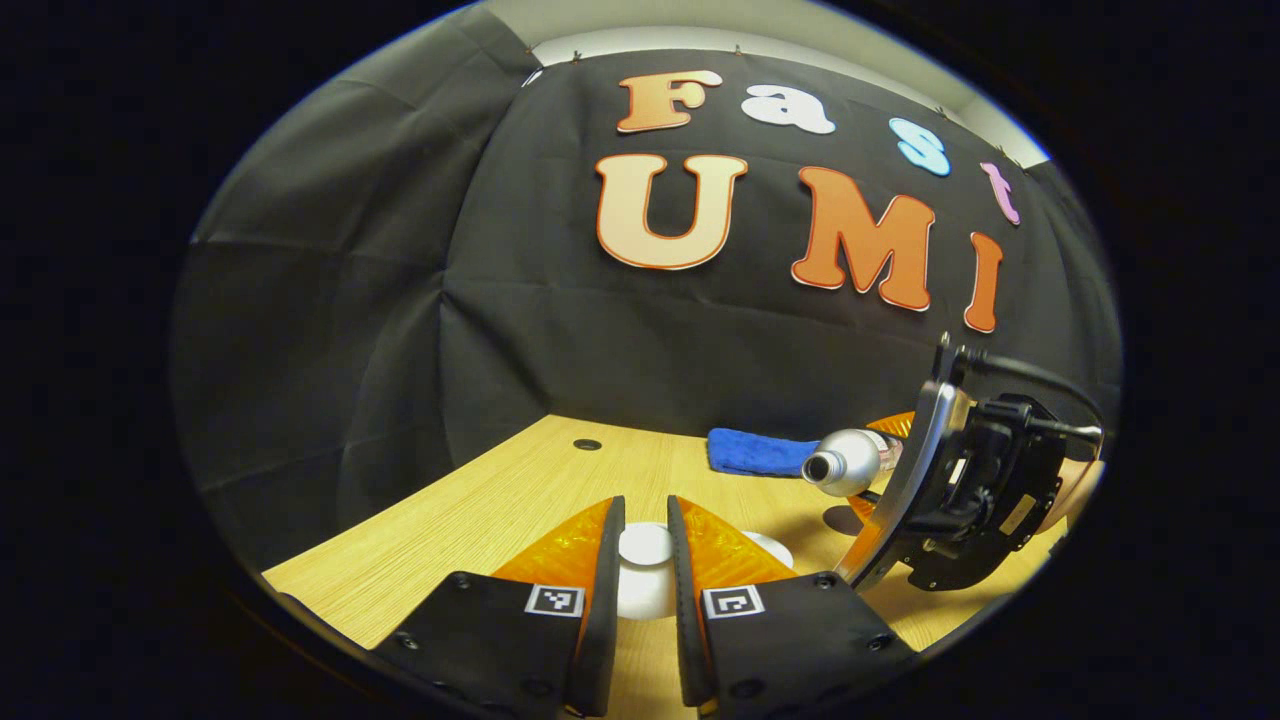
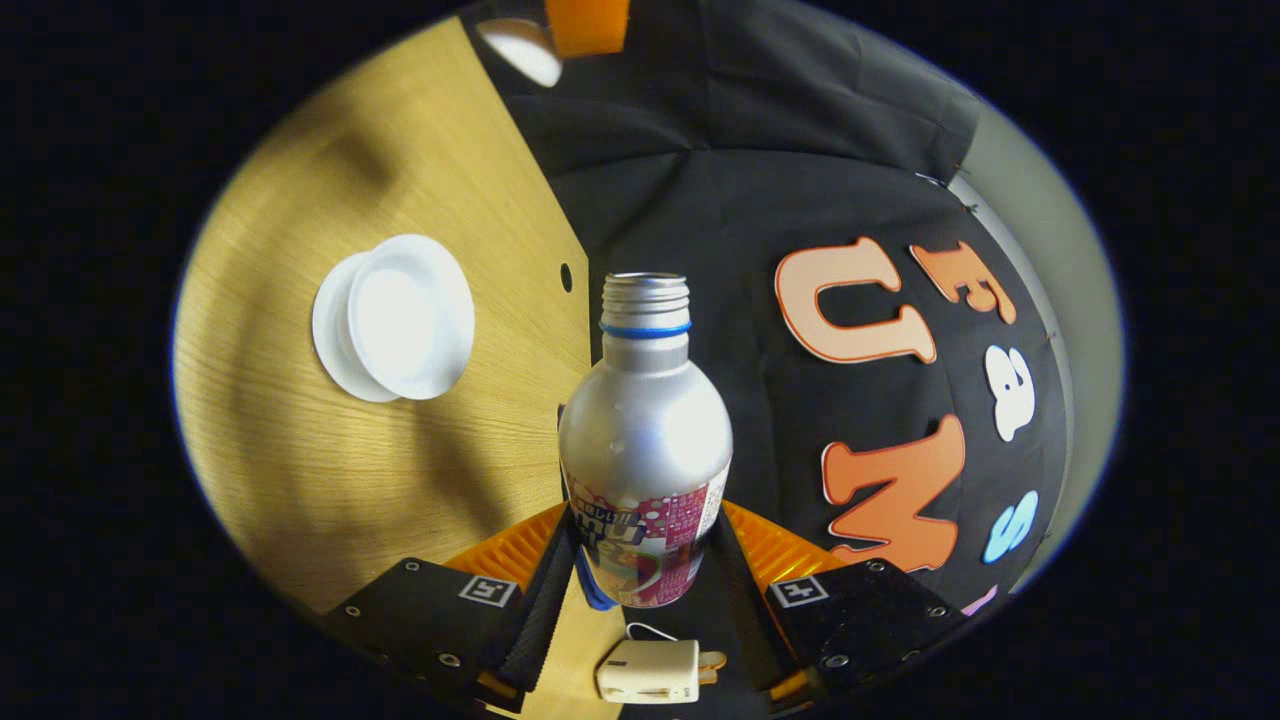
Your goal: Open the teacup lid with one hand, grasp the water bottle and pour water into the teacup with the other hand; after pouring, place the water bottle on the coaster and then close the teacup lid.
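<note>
My left gripper (image 1: 645,512) is shut on the knob of the white teacup lid (image 1: 645,560), which I hold up off the cup. In the right gripper view the lid (image 2: 520,50) shows at the top edge beside a finger of the left gripper (image 2: 590,20). The white teacup (image 2: 405,315) stands open on its saucer on the wooden table. My right gripper (image 2: 645,525) is shut on a silver water bottle (image 2: 645,430) with no cap. In the left gripper view the bottle (image 1: 845,462) lies tilted, almost level, its mouth pointing left, held by the right gripper (image 1: 890,445).
A folded blue cloth (image 1: 755,452) lies at the back of the table (image 1: 500,500). A dark round patch (image 1: 848,520), coaster or shadow, sits under the bottle. A small white plug-like object (image 2: 650,670) shows below the bottle. The black booth wall stands close behind.
</note>
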